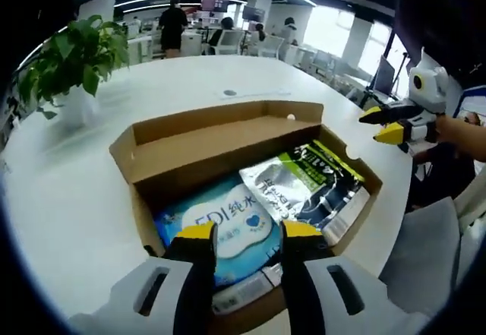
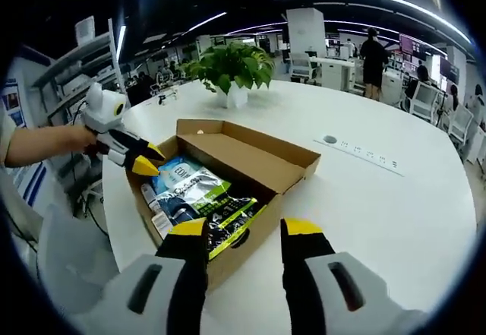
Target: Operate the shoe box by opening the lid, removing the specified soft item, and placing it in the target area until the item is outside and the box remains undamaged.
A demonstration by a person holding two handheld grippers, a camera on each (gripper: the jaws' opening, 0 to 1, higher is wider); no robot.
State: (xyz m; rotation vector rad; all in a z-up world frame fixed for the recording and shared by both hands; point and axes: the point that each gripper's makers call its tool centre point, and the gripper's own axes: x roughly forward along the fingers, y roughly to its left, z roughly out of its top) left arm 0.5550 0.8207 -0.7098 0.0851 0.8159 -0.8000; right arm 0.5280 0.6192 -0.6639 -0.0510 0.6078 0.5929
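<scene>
An open cardboard shoe box lies on the white table with its lid folded back flat. Inside lie a soft blue wipes pack, a silver and green pouch and a dark pouch. My left gripper is open, its yellow tips hovering just above the blue pack at the box's near end, nothing between them. My right gripper is open and empty, held off the box's far side beyond the dark pouch.
A potted green plant stands on the round white table beyond the box. A socket strip sits in the tabletop. A grey chair is by the table edge. People stand far off in the office.
</scene>
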